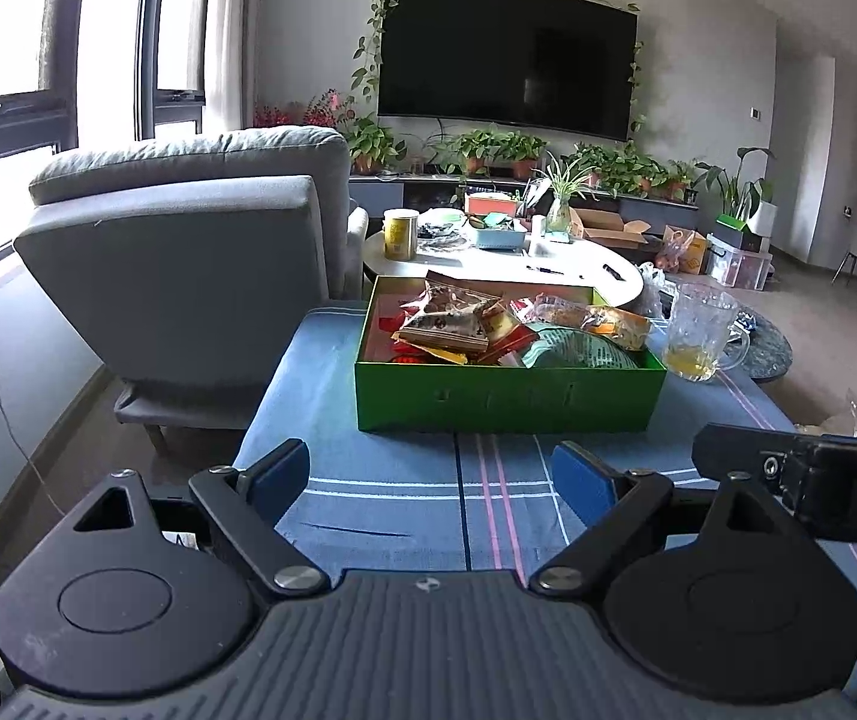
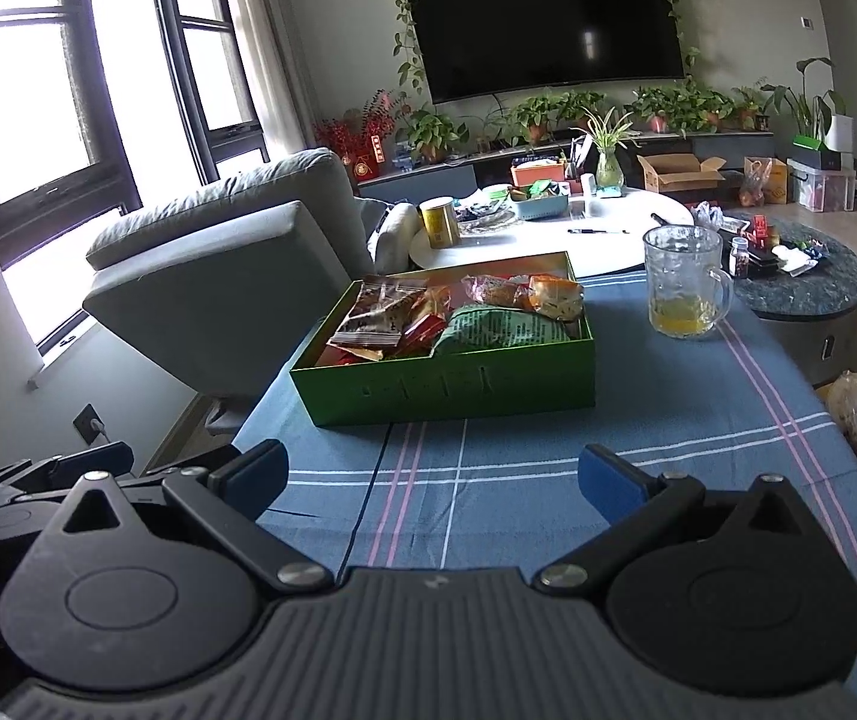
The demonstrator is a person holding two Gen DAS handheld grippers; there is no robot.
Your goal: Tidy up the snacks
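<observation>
Home living room, wall-mounted television (image 1: pixel 506 51), grey armchair (image 1: pixel 188 258), potted plants (image 2: pixel 554 111)

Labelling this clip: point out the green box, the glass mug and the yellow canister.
green box (image 2: pixel 476 387), right wrist view, on its front wall.
glass mug (image 2: pixel 683 276), right wrist view, on its textured body above the yellow liquid.
yellow canister (image 1: pixel 400 235), left wrist view, on its side.

Green box (image 1: pixel 506 399), blue tablecloth (image 1: pixel 368 498) with white and pink stripes, grey armchair (image 1: pixel 188 240), blue-padded fingers (image 1: pixel 578 480)
</observation>
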